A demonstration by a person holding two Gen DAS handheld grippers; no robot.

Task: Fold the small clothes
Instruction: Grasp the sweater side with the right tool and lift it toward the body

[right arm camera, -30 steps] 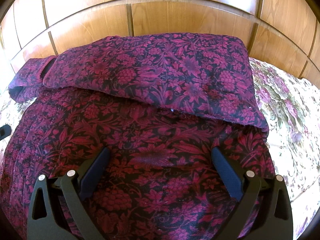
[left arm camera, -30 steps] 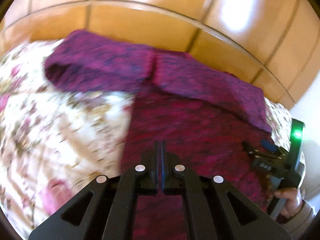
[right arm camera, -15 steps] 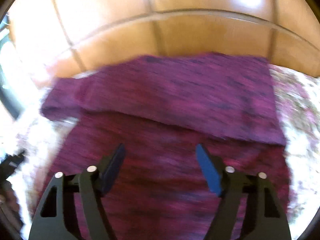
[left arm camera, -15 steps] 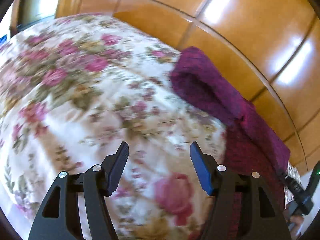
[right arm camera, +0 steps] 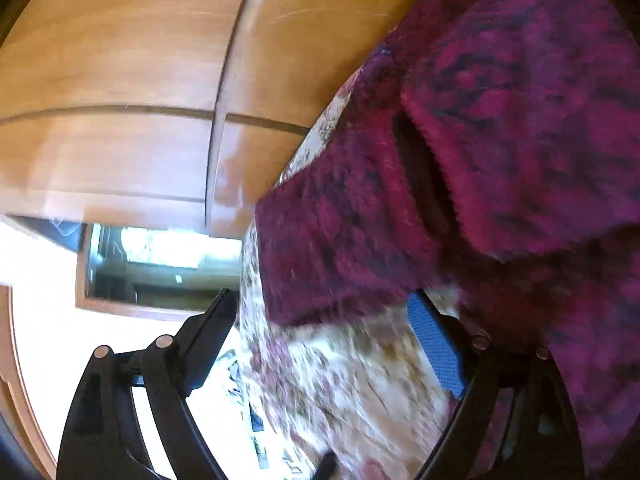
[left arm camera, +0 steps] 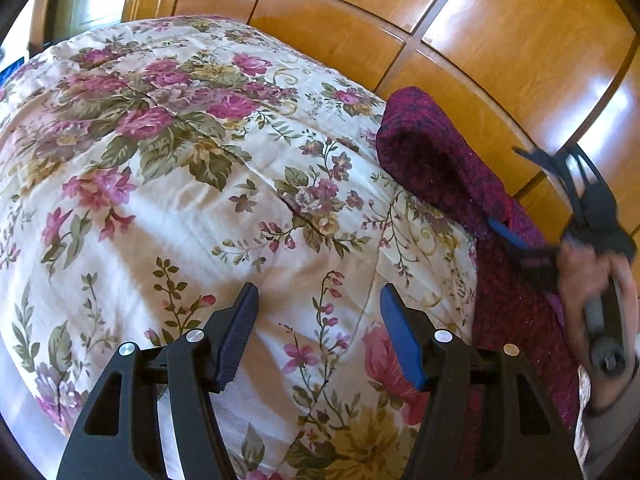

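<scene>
A: Two grippers, both let go now?

B: Yes. Left gripper [left arm camera: 316,300] open, with nothing in it. Was shut tight over the dark red flowered cloth [left arm camera: 436,160] a moment ago. Now hanging over the bare middle of the cream bedspread with pink flowers [left arm camera: 200,200], off to the side of the cloth.

A: And the right gripper [right arm camera: 322,296]?

B: Open too. Closed a bit, then just opened wider again. Nothing pinched between the pads. Held by a hand [left arm camera: 588,280] and tipped over on its side. Swung away from above the middle of the cloth and round to the cloth's end, the end nearest the bedspread's bare middle. Very blurry there, so cannot tell about touching.

A: And the cloth, where?

B: Lying on the bedspread, along its far edge, over on the right half. One long flap already folded over on top. Open at the end like a little tunnel, facing the bedspread's middle.

A: So what does that mean for the folding?

B: Looks like one fold is laid down and let go of. Stays put without any holding. Probably time to grab that tunnel end next and fold it across. Only a guess, though.
</scene>
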